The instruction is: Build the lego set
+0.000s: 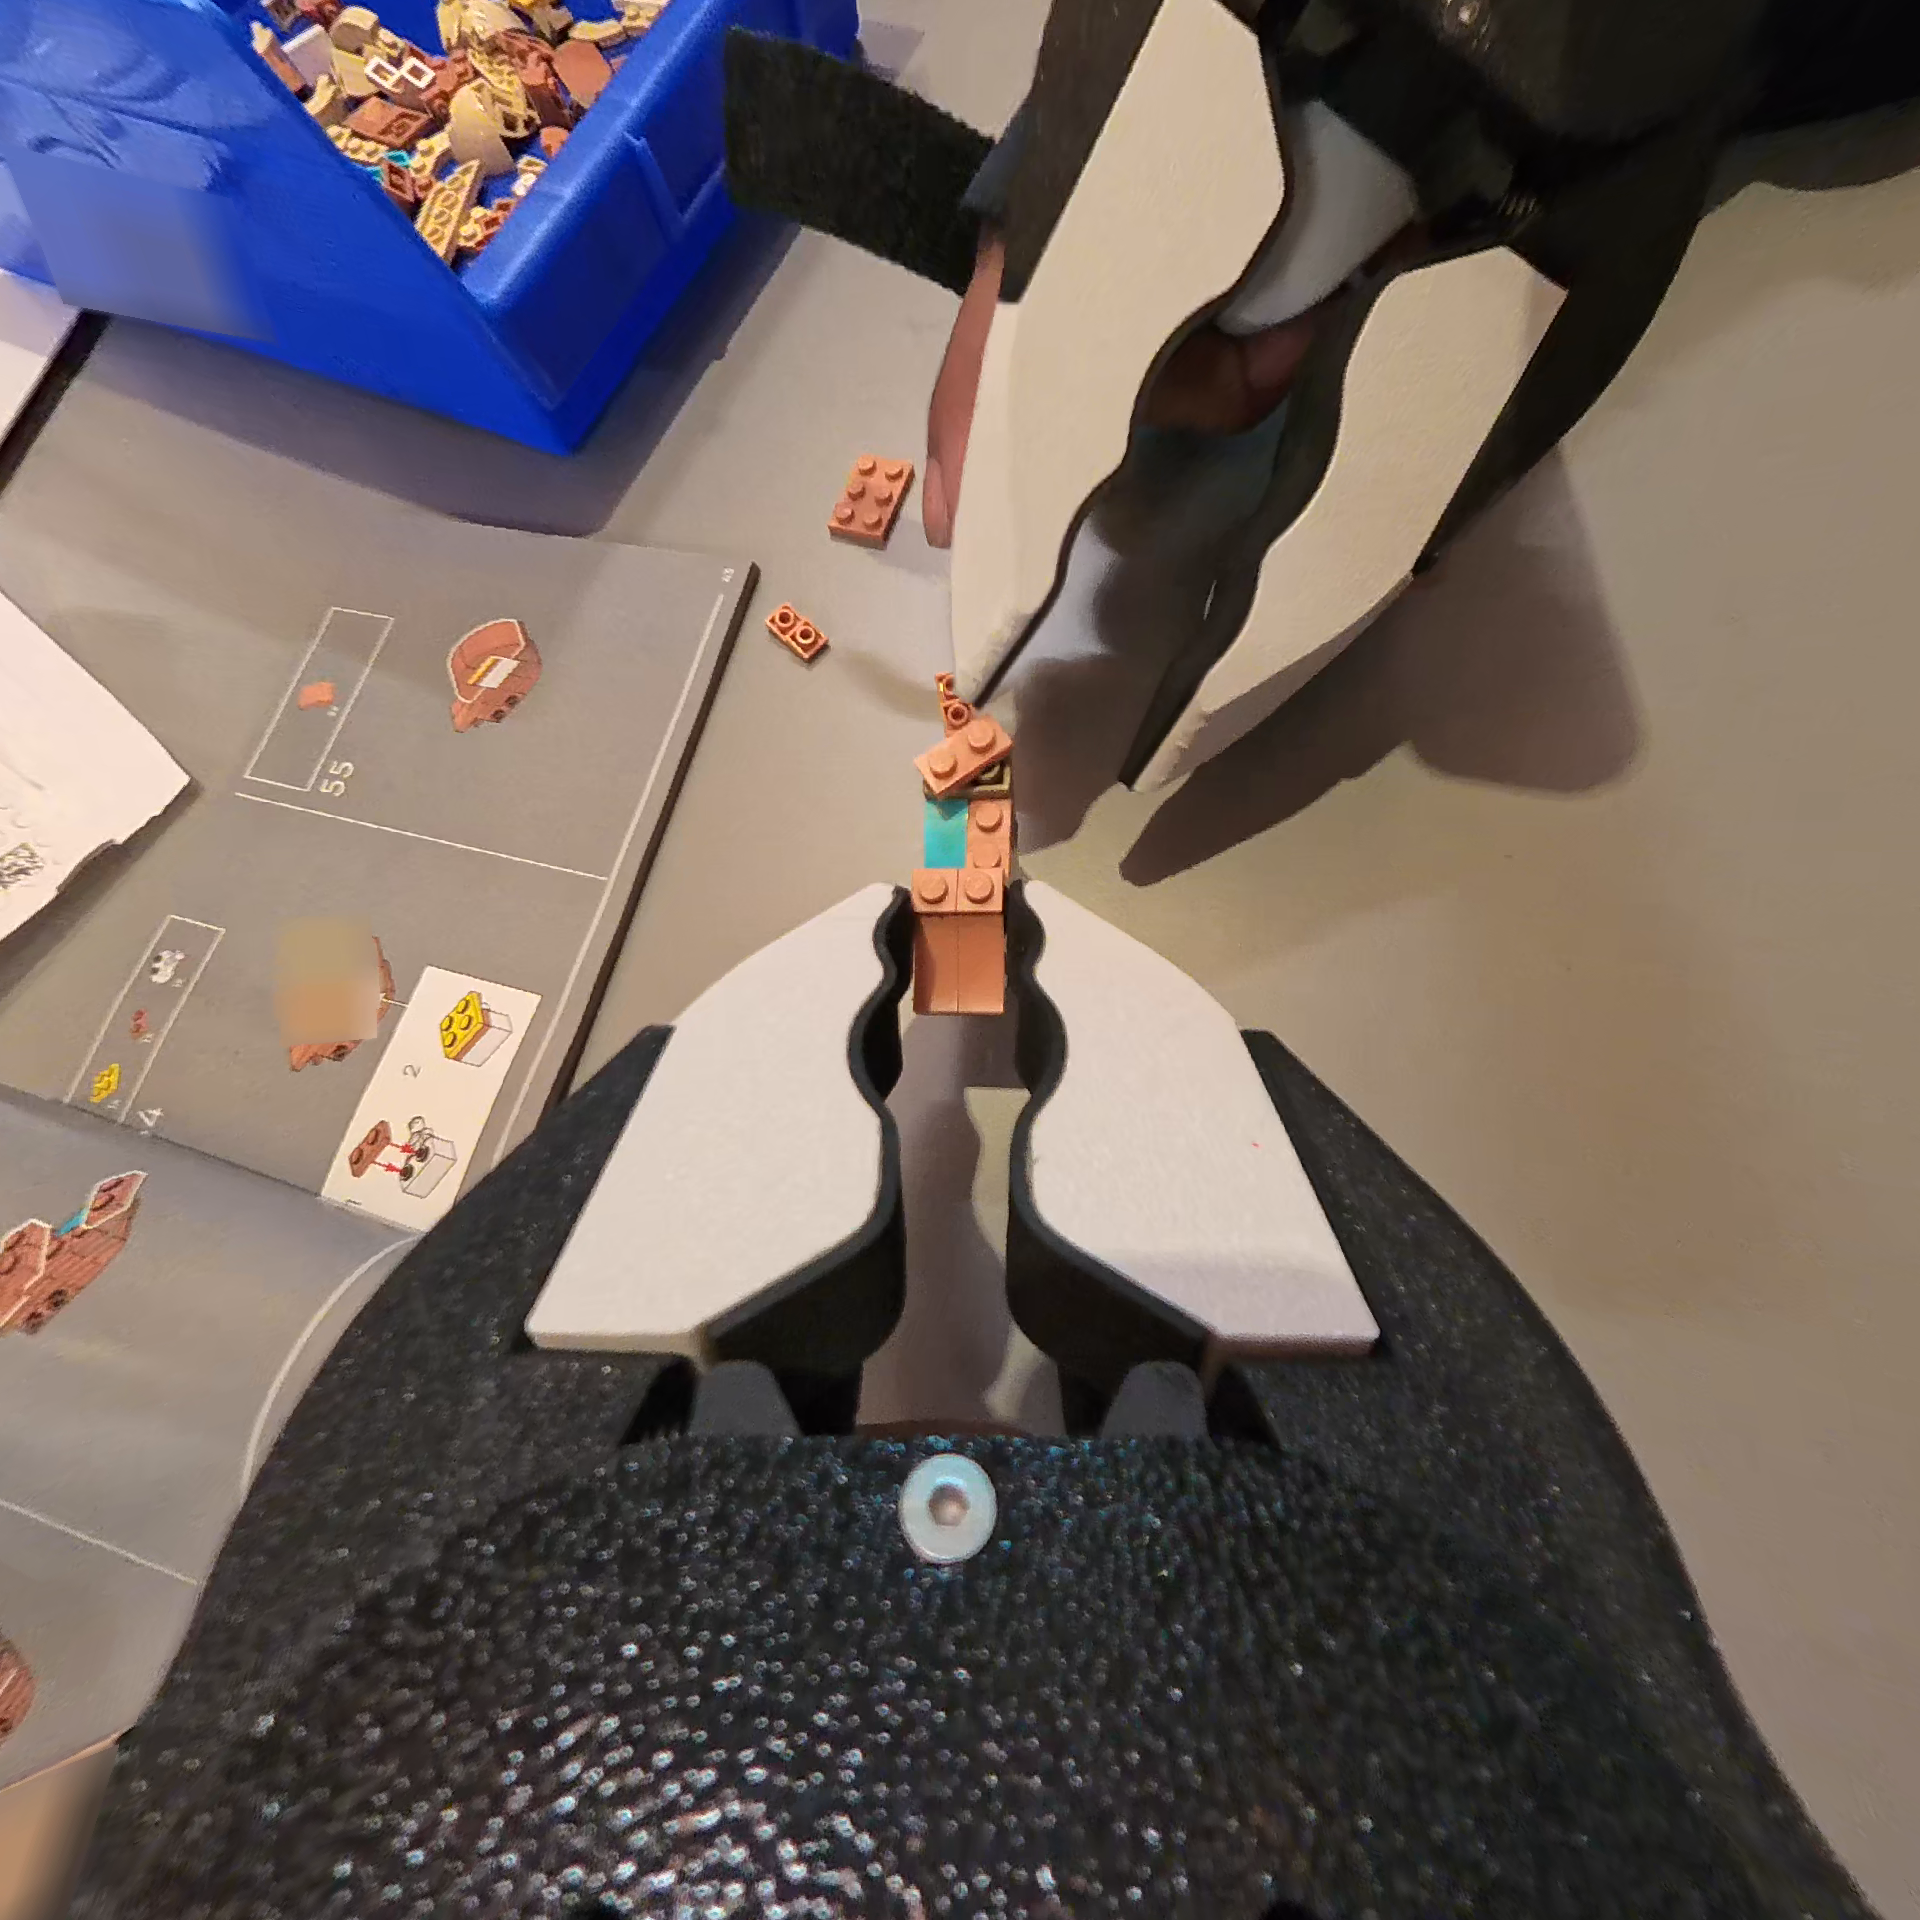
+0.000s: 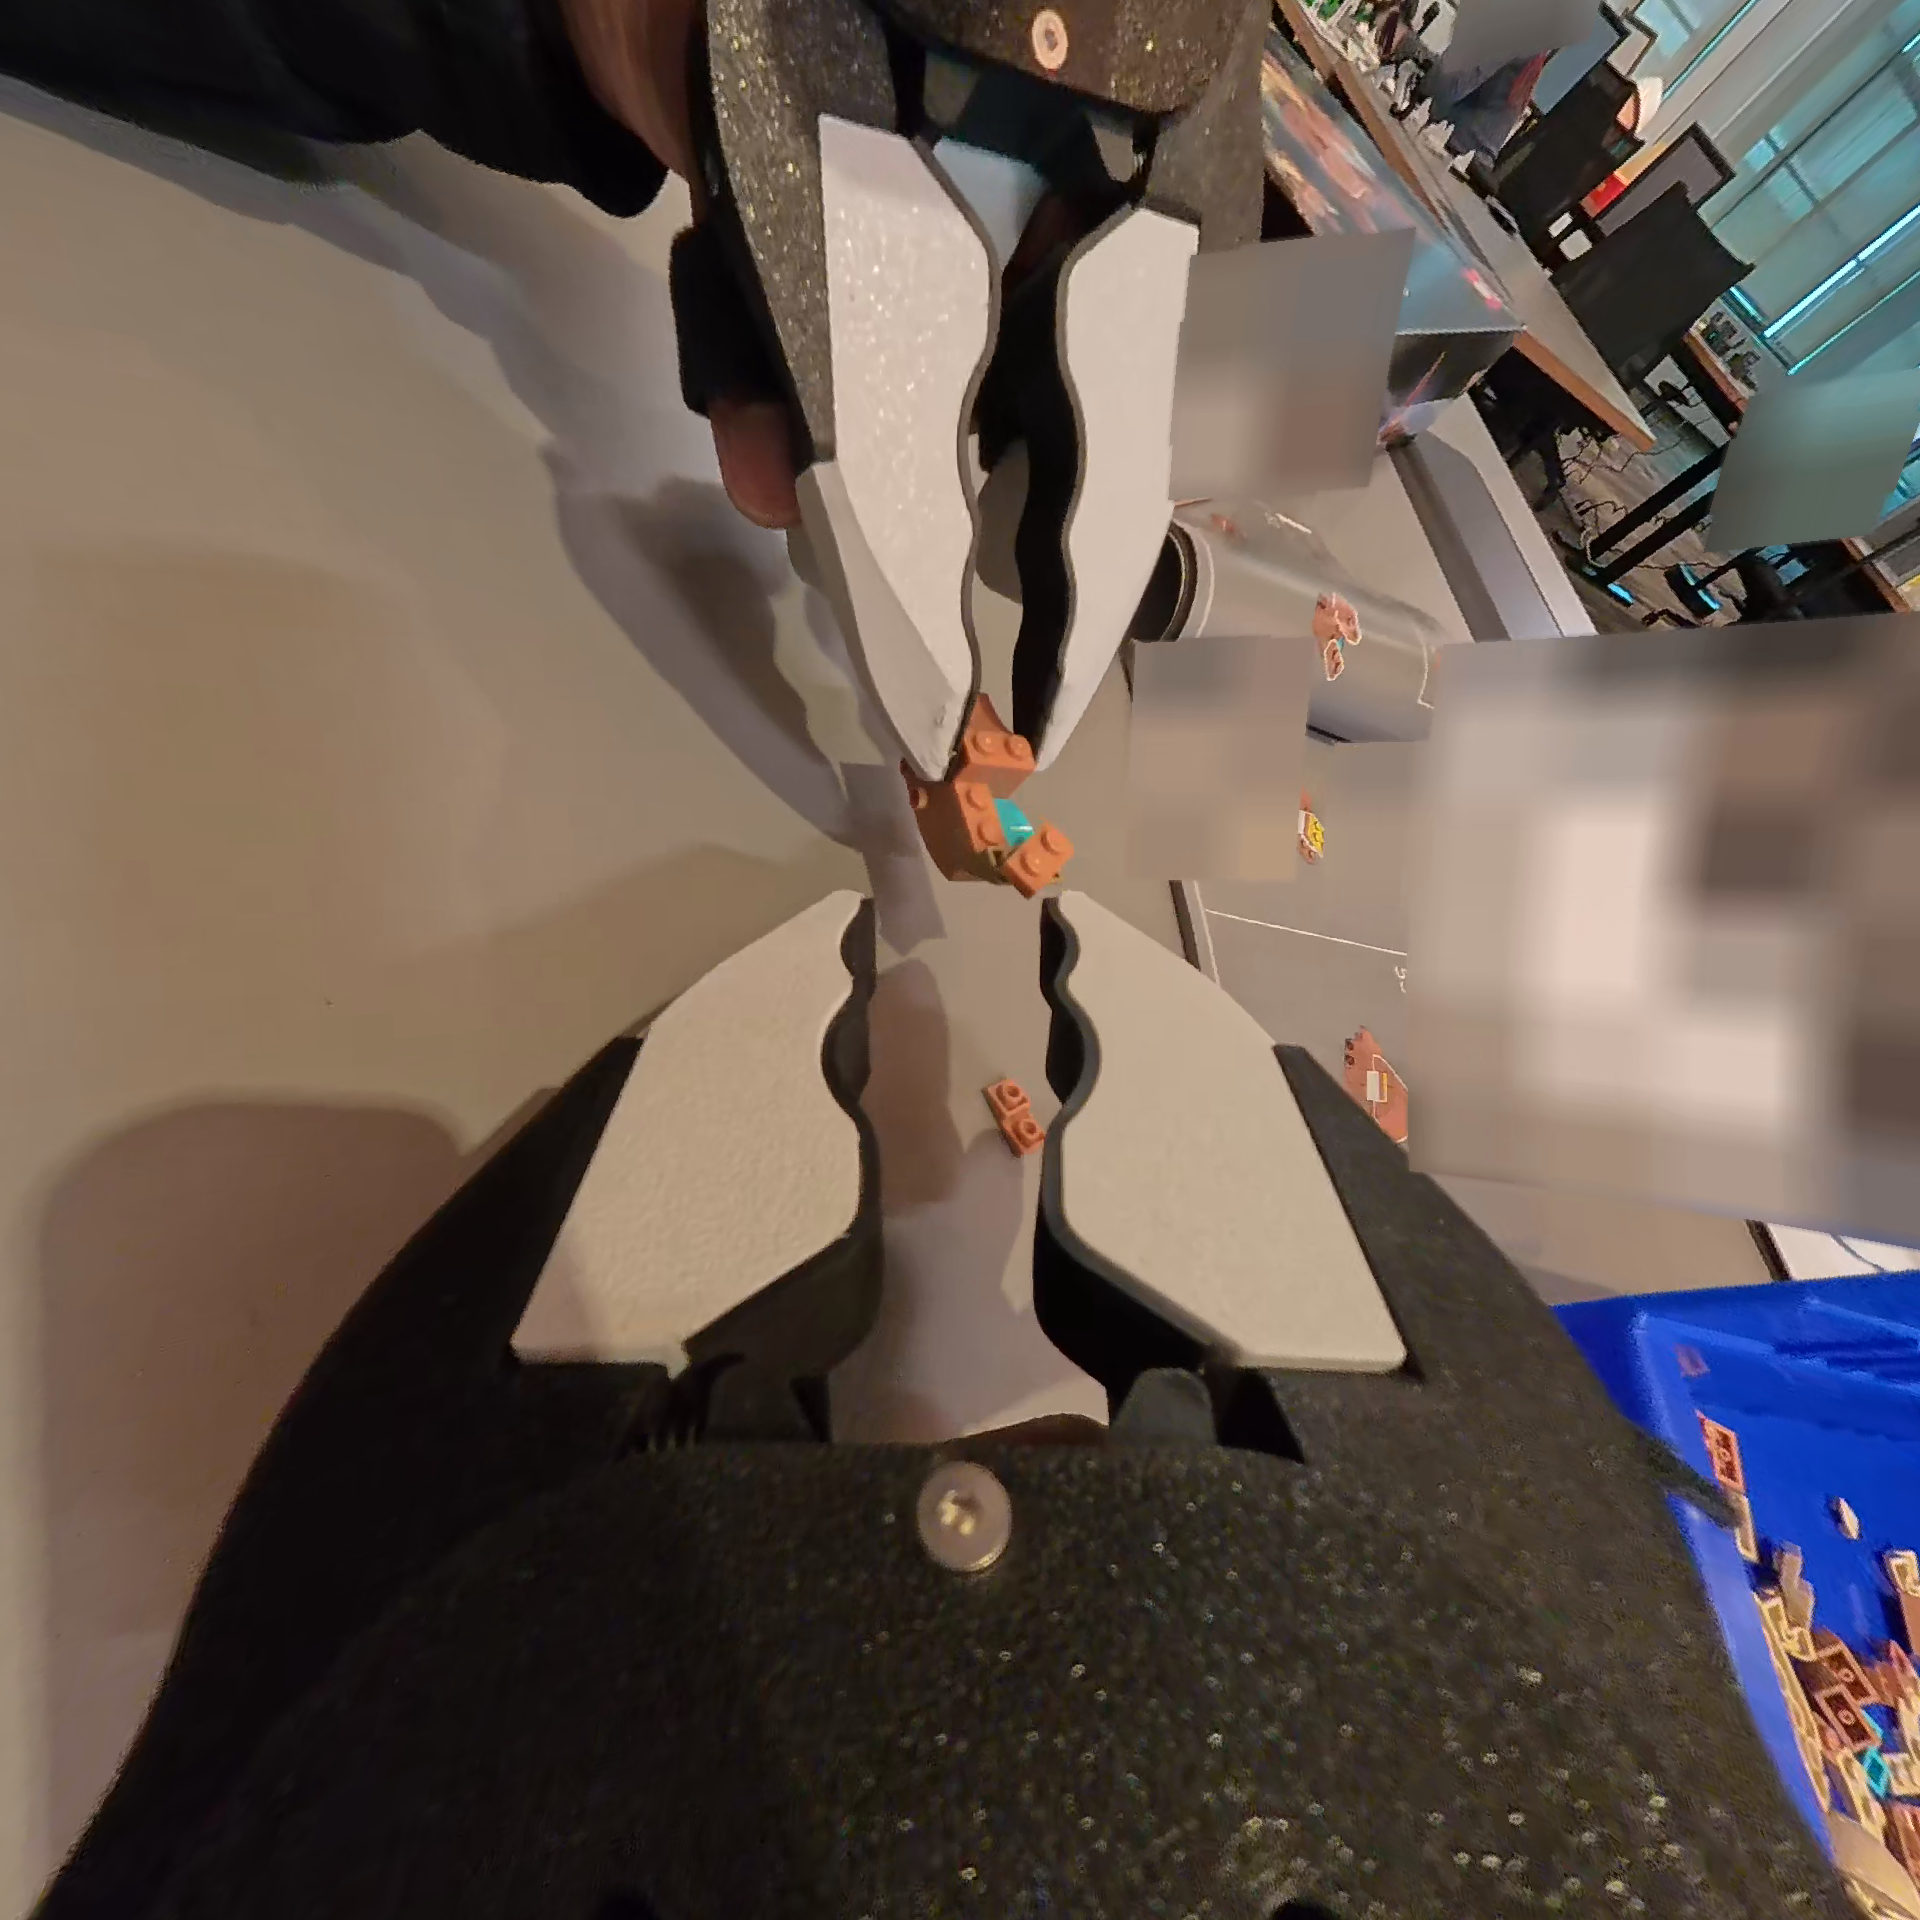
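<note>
- Left gripper (image 1: 958,940) – pads clamp the brown end of a small brick assembly (image 1: 964,862), held above the grey table (image 1: 1455,1039).
- Right gripper (image 2: 956,920) – jaws part-open, empty, just short of the assembly's far end.
- Small brown plate (image 1: 962,750) sits askew on top, not seated.
- Loose plates (image 1: 871,499) and blue bin (image 1: 312,239) lie nearby, beside the instruction booklet (image 1: 416,831).

— How are the grippers built?
— Both the left gripper (image 1: 958,940) and the right gripper (image 2: 956,935) are made with a black, grainy body; pale grey fingers (image 1: 769,1091) are edged with wavy black pads. A silver screw (image 1: 945,1507) is set centrally.
— And what is worn?
— A black sleeve (image 2: 312,62) and a black strap (image 1: 842,156) are seen.
</note>
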Motion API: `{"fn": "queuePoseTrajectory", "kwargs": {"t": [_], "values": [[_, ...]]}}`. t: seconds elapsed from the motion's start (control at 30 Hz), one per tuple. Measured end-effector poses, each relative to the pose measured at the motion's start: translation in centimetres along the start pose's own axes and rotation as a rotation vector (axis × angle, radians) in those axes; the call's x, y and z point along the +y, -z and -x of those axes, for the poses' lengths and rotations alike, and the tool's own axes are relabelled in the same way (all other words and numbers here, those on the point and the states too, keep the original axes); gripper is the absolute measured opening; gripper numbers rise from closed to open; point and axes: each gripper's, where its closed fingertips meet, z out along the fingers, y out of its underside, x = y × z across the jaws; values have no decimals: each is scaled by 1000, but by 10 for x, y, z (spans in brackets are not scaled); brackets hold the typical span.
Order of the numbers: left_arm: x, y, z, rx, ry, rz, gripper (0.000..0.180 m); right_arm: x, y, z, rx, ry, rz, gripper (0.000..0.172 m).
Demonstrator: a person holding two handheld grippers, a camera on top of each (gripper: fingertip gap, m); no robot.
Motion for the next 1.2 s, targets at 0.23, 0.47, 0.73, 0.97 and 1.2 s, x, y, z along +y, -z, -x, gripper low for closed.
{"fn": "queuePoseTrajectory", "kwargs": {"t": [0.23, 0.47, 0.73, 0.97, 1.2], "values": [[2, 0, 1, -2, 6, 6, 16, -2, 0, 3, -9, 8, -6, 30], [2, -1, 1, 1, 7, 7, 16, -3, 0, 7, -24, 18, -10, 30], [1, -2, -1, 10, 3, 8, 16, 1, 1, -2, 4, 1, 7, 30], [0, 0, -1, 10, 3, 4, 16, 0, -1, 3, -13, 8, 9, 30], [1, 0, -1, 10, 6, 5, 16, -2, 0, 5, -24, 9, 0, 29]]}}
